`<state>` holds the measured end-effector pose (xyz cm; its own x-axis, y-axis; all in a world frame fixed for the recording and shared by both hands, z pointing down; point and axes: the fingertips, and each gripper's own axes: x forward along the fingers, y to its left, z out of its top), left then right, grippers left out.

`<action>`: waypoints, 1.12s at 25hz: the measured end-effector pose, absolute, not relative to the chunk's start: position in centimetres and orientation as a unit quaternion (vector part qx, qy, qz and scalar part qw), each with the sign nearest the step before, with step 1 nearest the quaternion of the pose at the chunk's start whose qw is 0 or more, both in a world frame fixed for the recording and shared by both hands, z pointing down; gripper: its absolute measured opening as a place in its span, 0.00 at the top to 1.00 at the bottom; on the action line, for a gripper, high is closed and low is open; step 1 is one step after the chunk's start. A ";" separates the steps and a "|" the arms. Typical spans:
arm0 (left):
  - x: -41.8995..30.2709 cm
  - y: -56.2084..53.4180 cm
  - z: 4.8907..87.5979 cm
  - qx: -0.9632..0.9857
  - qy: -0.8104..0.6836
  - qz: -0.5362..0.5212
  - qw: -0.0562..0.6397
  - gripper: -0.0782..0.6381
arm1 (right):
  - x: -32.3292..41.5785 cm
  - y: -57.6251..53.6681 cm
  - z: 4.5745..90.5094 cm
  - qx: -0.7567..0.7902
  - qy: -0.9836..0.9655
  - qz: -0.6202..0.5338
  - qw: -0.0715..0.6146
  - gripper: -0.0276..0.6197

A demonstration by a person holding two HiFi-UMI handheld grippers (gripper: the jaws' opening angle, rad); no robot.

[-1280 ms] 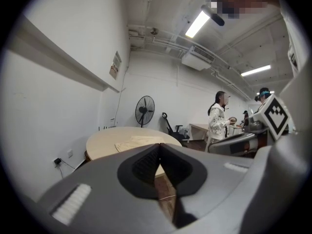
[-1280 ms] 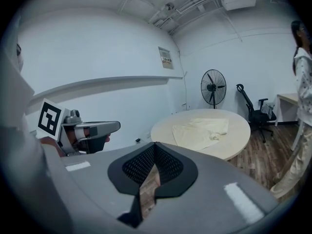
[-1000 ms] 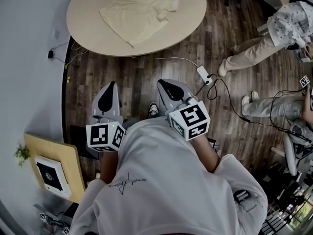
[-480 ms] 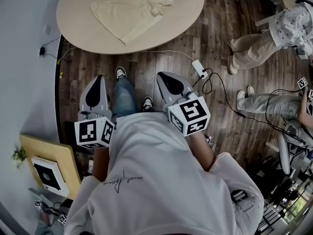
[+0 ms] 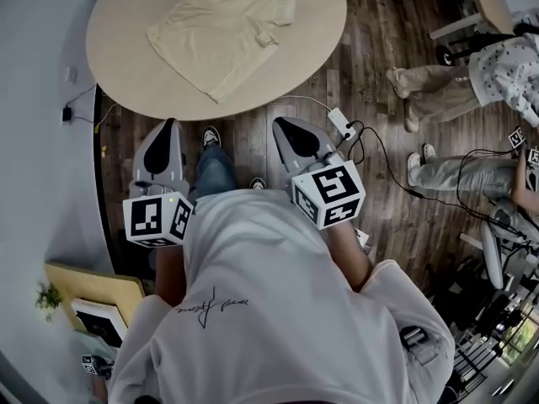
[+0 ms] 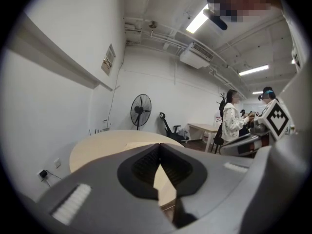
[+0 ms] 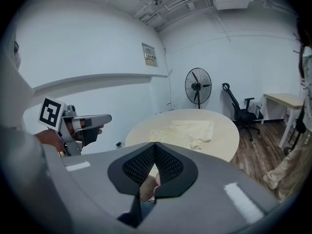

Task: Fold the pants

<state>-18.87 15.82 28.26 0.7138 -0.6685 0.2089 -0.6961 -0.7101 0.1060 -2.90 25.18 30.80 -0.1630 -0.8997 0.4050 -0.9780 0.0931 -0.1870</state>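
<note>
My left gripper (image 6: pixel 160 147) has its jaws closed tip to tip with nothing between them, and my right gripper (image 7: pixel 155 145) is the same: pads pressed together, empty, only a bit of floor and my own leg showing through the gap below. Both point forward and slightly down, side by side and well apart from each other, short of the near edge of the round counter (image 5: pixel 312 49). The pants (image 5: pixel 223 28), pale cream, lie flat on the counter's left half. One corner reaches close to the near edge and the rest runs toward the far edge and out of the top of the head view. From here the cloth looks rumpled, and I can't say for sure which end is the waistband or whether one fold is already in it. I judge the fold itself has not begun; this is the approach, with neither gripper touching the fabric. Next I need to bring both grippers over the near edge, open the jaws, and settle each on a corner or hem of the pants, low enough to pinch a single layer without bunching the cloth. A power strip (image 5: pixel 341 124) and its cable lie on the floor beside my path, so I'd mind my footing.
</note>
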 end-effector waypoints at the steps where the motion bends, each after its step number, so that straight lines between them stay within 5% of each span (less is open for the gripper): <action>1: -18.8 14.9 28.1 0.923 -0.367 0.077 0.088 0.82 | -2.9 24.5 30.7 0.644 -0.730 0.210 0.093 0.96; 28: -18.6 -6.4 27.6 0.951 -0.288 0.085 0.077 0.82 | -6.8 7.2 29.6 0.670 -0.699 0.212 0.132 0.96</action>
<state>-18.65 -6.44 27.56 0.8203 -0.5339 0.2051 -0.5599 -0.8227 0.0981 -6.83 7.17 29.61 -0.0673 -0.8806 0.4691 -0.9928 0.0122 -0.1194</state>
